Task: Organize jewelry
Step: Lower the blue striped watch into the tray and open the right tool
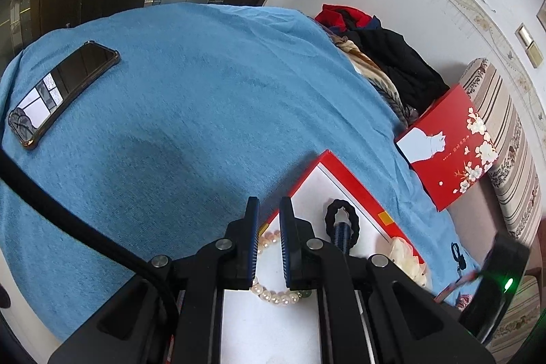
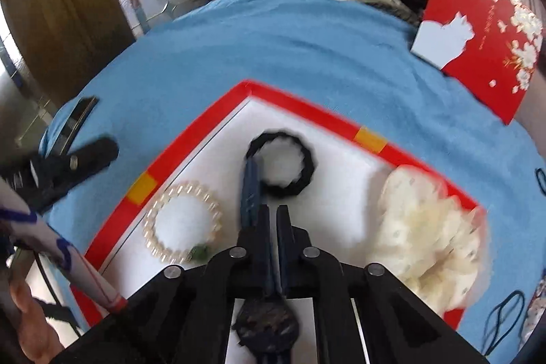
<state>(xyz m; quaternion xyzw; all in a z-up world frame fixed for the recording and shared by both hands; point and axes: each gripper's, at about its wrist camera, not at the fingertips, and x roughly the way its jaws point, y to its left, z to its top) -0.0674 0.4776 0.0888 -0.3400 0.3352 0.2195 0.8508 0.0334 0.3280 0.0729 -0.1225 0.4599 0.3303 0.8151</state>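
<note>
Right wrist view: your right gripper [image 2: 272, 210] has its fingers pressed together, pinching the dark blue watch strap [image 2: 250, 190]; watch lies inside the red-rimmed white-lined box [image 2: 300, 104], w/ strap end touching the black ring-shaped hair tie [image 2: 307, 159]. Pearl bracelet [image 2: 184, 220] sits in same box, left of watch. Left gripper [image 1: 269, 239] is nearly closed above the bracelet, holding nothing; likely idle.
</note>
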